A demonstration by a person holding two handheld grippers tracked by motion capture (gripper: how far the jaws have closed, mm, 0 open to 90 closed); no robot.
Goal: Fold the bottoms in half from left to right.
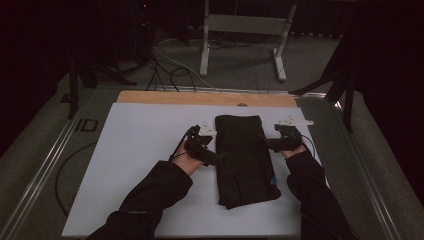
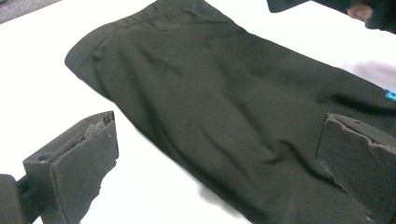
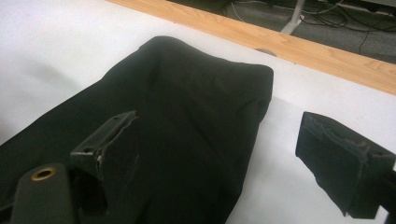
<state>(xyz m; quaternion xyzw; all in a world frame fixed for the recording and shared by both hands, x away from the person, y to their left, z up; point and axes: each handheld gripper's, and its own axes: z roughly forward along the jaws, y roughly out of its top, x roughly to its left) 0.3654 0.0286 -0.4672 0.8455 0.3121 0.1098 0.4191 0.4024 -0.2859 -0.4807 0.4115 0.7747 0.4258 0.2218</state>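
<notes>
Both grabbers, left [image 1: 218, 157] and right [image 1: 267, 145], wide open beside black pants [image 1: 245, 160]. Could bunch up if grabbed unevenly.

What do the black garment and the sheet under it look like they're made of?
Black garment: soft woven or knit fabric, matte, with shallow creases and a stitched hem band; likely cotton or synthetic. White sheet: smooth, flat, faintly glossy, probably board or plastic, over a wooden tabletop.
</notes>
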